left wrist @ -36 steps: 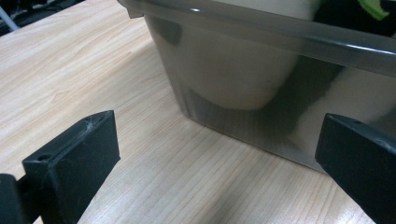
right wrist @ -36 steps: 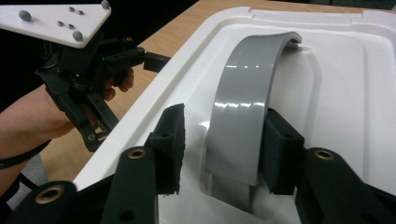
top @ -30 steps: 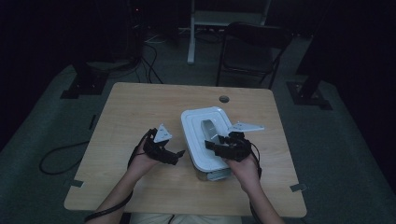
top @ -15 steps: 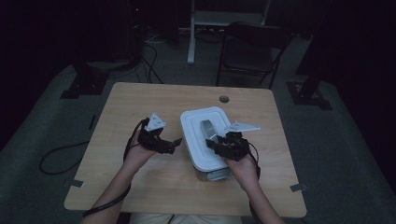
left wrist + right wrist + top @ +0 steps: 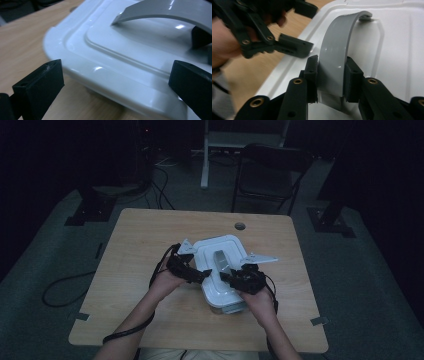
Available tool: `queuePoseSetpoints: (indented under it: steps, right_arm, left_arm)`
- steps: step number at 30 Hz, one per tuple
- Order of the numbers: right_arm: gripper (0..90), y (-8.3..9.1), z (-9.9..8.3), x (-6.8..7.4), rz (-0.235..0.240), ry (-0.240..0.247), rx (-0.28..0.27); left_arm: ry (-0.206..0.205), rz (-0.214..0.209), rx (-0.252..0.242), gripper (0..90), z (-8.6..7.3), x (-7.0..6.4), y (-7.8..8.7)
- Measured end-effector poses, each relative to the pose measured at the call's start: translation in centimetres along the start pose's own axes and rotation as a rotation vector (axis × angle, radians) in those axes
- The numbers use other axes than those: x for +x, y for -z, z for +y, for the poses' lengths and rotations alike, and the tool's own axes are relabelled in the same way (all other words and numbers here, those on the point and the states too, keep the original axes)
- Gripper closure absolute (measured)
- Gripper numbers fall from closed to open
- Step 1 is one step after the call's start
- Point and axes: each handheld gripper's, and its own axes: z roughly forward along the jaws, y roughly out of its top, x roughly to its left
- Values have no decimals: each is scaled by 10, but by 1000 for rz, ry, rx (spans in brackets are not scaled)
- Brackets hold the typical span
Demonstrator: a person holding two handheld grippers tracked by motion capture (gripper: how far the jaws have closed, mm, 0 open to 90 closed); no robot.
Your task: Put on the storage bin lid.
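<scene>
1. a white plastic container (image 5: 220, 270) sits on the wooden table (image 5: 130, 250), about in the middle and a little toward the person's edge; its white lid (image 5: 120, 57) is on, with a grey arched handle (image 5: 337, 52) along the lid's middle.
2. the right gripper (image 5: 226, 276) is over the container's near right part, reaching in toward the handle. in the right gripper view its two black jaws are pressed onto the grey handle from both sides, near the handle's lower end, with the strap pinched flat between the pads (image 5: 312, 72).
3. the left gripper (image 5: 204, 275) is at the container's left edge. in the left gripper view its jaws stand spread wide, one jaw off the lid over the wood, the other over the lid's top, and the lid's rim lies between them; nothing is gripped.
4. in the right gripper view the left gripper (image 5: 294, 46) shows just left of the handle, its tip over the lid's left border, with the person's hand (image 5: 224, 47) behind it.
5. a small dark round hole (image 5: 240, 226) in the table lies beyond the container, near the far edge.
6. a dark chair (image 5: 270, 170) stands on the floor past the table, farther from the container.
</scene>
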Motion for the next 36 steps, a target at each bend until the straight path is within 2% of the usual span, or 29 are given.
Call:
queuePoseSetpoints:
  steps: [1, 2, 4, 5, 6, 9, 10, 14, 16, 18, 21, 24, 25, 26, 29, 33, 36]
  right_arm:
    - [701, 0, 0, -2, 17, -8, 3]
    - [702, 0, -1, -2, 17, -10, 0]
    - [702, -1, -2, 1, 3, 15, -2]
    - [702, 0, -3, 0, 7, 6, -10]
    - [701, 0, -3, 1, -2, 21, -9]
    - [700, -1, -1, 2, -3, 20, 0]
    - [700, 0, -1, 1, 2, 11, -1]
    - [696, -1, 2, 5, -19, 28, 9]
    - [628, 1, 3, 5, -12, 27, 9]
    - [521, 4, 5, 7, 29, 32, 21]
    - [458, 14, 9, 11, 46, 56, 4]
    - [418, 31, 13, 8, 44, 55, -49]
    - [403, 39, 15, 4, 20, 46, -75]
    - [389, 47, 16, -3, -40, 41, -96]
    - [358, 56, 16, -20, -119, 20, -83]
    - [381, 58, 10, -36, -179, -6, -56]
    - [381, 51, 3, -39, -209, 5, -14]
  left_arm:
    - [-4, 16, -10, 5, 0, 0, -1]
    - [4, 5, -12, 5, -1, 3, -1]
    - [51, 16, -51, 5, -6, 8, -3]
    - [75, -8, -62, 5, -9, 11, -5]
    - [89, -18, -66, 4, -10, 13, -5]
    - [72, -9, -61, 4, -8, 11, -5]
    - [55, 2, -55, 4, -6, 10, -4]
    - [20, 19, -28, 4, -1, 9, -2]
    - [-6, 39, -22, 4, 1, 6, -1]
    - [-5, 36, -21, 4, 2, 7, -1]
    - [9, 26, -12, 4, 1, 11, 1]
    - [6, 35, -12, 4, 0, 11, 2]
    - [5, 34, -12, 4, 1, 11, 2]
    - [8, 32, -11, 5, 1, 11, 2]
    - [10, 31, -15, 4, 2, 10, 1]
    - [10, 33, -12, 4, 3, 10, 0]
    - [6, 35, -9, 5, 3, 9, 1]
